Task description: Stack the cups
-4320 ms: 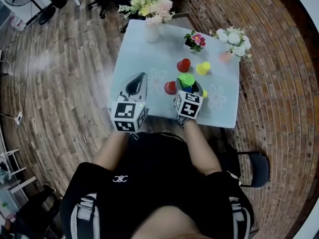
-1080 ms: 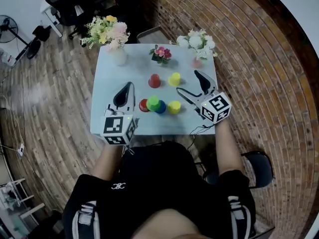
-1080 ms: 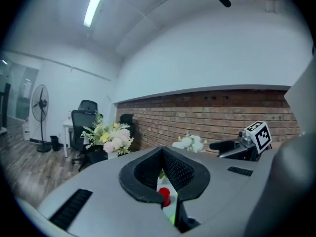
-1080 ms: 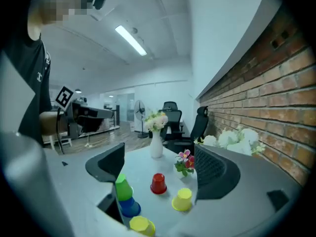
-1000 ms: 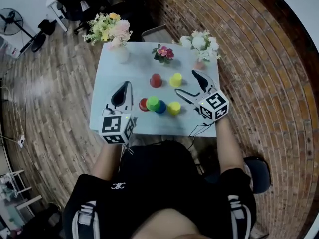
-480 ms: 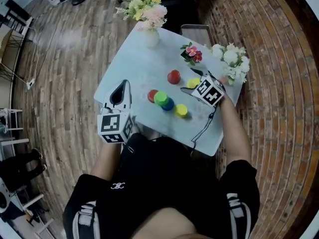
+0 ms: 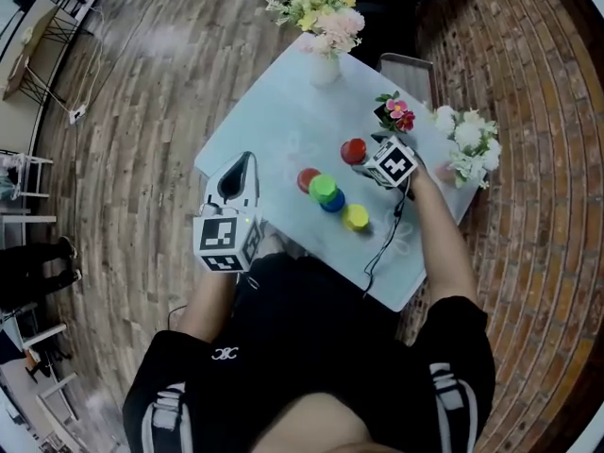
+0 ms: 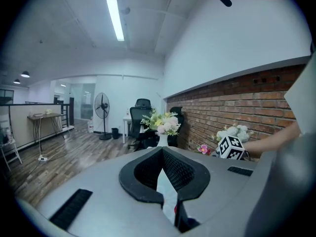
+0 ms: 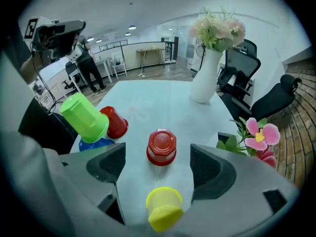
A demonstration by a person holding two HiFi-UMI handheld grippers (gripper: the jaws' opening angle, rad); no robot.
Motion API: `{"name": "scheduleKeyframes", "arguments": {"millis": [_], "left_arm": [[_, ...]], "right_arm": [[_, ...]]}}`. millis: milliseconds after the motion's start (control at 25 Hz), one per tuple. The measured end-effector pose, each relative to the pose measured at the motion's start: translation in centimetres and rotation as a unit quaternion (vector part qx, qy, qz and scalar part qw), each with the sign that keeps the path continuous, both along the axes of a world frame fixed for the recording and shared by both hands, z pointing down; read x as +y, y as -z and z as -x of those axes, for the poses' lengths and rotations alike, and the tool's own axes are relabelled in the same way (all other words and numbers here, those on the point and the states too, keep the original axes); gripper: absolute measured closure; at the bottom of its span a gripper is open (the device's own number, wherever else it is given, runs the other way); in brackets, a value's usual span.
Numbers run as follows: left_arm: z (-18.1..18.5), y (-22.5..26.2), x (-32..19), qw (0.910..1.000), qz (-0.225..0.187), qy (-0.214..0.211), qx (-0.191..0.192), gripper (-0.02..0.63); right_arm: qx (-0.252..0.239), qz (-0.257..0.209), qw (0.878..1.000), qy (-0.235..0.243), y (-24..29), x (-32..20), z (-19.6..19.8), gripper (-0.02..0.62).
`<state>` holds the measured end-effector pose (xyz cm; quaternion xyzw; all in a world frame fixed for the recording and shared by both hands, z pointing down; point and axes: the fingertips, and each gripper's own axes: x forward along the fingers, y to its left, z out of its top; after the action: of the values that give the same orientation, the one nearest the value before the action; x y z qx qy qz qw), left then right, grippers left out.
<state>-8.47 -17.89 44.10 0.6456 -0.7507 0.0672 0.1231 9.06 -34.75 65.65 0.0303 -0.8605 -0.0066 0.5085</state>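
Right gripper view shows the right gripper (image 9: pixel 157 158) pointing steeply down at the pale blue tabletop (image 9: pixel 163 100), its 2 dark jaws spread wide. A small yellow plastic cup (image 9: pixel 164 209) stands between them, close to the gripper body, and neither pad touches it, so nothing is gripped. Just beyond the jaw tips a red plastic cup with a faceted base (image 9: pixel 161 147) stands upside down on the table, apart from the yellow one. To the left a bright green plastic cup (image 9: pixel 85 117) sits tilted, mouth down, on a blue plastic cup (image 9: pixel 96 143), with a 2nd red plastic cup (image 9: pixel 115 123) just beside them. A white vase of pale flowers (image 9: pixel 206 80) stands farther back, and a small pink flower (image 9: pixel 260 134) is at the right edge. In the head view, another yellow plastic cup (image 7: pixel 356 217) stands near the blue cup on the side toward the person, and the right gripper's marker cube (image 7: pixel 390 161) is just beside the faceted red cup. The left gripper (image 7: pixel 245 159) hangs at the table's near left edge, well apart from the cups. Its own view shows its padded jaws meeting at the tips, with nothing held between them.
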Motion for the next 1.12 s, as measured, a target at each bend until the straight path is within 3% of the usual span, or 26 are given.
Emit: {"name": "scheduleKeyframes", "arguments": {"millis": [120, 360, 600, 760, 960, 1120], "left_arm": [[0.2, -0.1, 0.2, 1.0, 0.001, 0.005, 0.003, 0.604], [0.7, 0.0, 0.8, 1.0, 0.003, 0.007, -0.002, 0.604], [1.1, -0.2, 1.6, 1.0, 0.004, 0.004, 0.002, 0.604], [1.0, 0.4, 1.7, 0.9999, -0.008, -0.011, 0.007, 0.603], [-0.1, 1.3, 1.1, 0.9979, -0.023, -0.061, 0.008, 0.604], [-0.9, 1.9, 0.5, 0.994, -0.033, -0.103, 0.012, 0.603]], "right_arm": [[0.03, 0.0, 1.0, -0.004, -1.3, -0.5, 0.4, 0.239], [0.045, 0.019, 0.998, -0.025, -1.8, -0.9, 1.6, 0.388], [0.025, 0.027, 0.999, -0.04, -0.5, -0.7, 2.2, 0.388], [0.006, 0.005, 0.998, -0.055, 2.2, -0.2, 1.9, 0.388], [-0.036, -0.019, 0.996, -0.081, 7.6, 2.3, 1.5, 0.388], [-0.042, -0.035, 0.992, -0.11, 10.7, 4.8, -0.1, 0.388]]}}
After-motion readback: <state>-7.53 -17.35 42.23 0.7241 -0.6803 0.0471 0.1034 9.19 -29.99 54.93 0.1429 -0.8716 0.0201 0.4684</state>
